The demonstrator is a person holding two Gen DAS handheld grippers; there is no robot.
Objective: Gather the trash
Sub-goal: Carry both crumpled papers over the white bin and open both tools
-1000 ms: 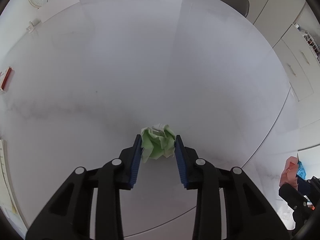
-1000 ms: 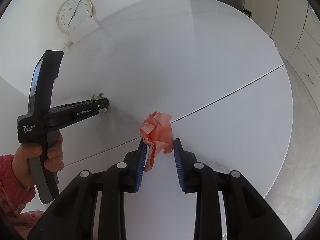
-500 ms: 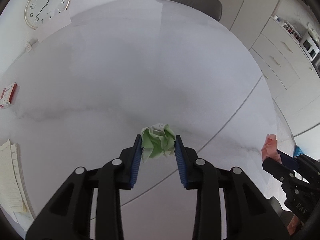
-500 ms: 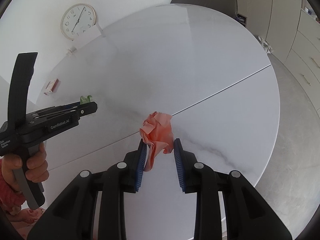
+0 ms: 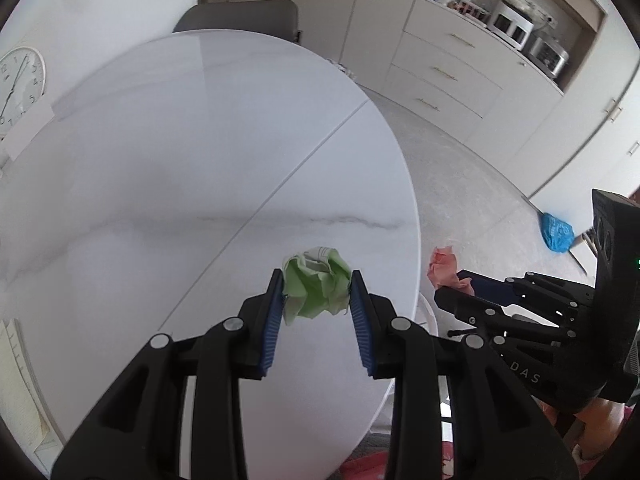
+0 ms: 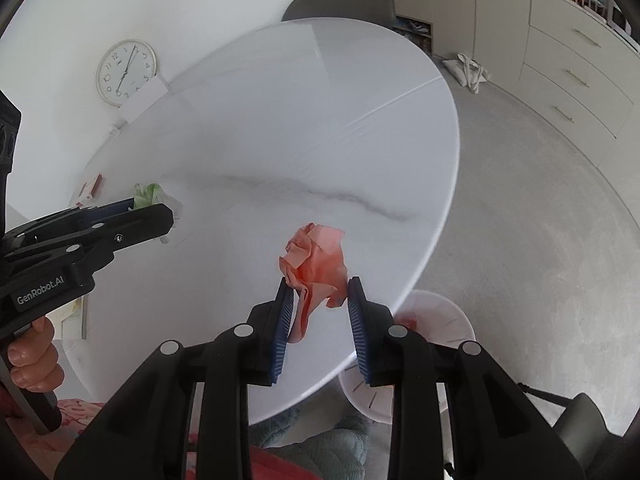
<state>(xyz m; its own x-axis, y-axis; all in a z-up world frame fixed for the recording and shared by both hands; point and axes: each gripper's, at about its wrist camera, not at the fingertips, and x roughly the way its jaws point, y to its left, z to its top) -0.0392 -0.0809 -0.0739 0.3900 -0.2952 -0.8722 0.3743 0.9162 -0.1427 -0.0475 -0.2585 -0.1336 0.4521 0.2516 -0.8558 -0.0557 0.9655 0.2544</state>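
Note:
My left gripper (image 5: 317, 280) is shut on a crumpled green paper ball (image 5: 316, 288) and holds it above the white round table (image 5: 168, 184) near its right edge. My right gripper (image 6: 318, 286) is shut on a crumpled pink paper ball (image 6: 316, 260) and holds it above the table's near edge. The pink ball (image 5: 442, 266) and right gripper show at right in the left wrist view. The green ball (image 6: 146, 196) and left gripper show at left in the right wrist view. A white bin (image 6: 432, 320) with something red inside stands on the floor below the table edge.
A wall clock (image 6: 126, 72) hangs behind the table. A small red-and-white box (image 6: 92, 186) and papers (image 5: 16, 376) lie at the table's left. A grey chair (image 5: 240, 20) stands at the far side. Cabinets (image 5: 460, 72) and a blue bag (image 5: 556, 232) are at right.
Both grippers have lifted and swung right toward the table's edge with their paper balls. The floor, cabinets and white bin have come into view.

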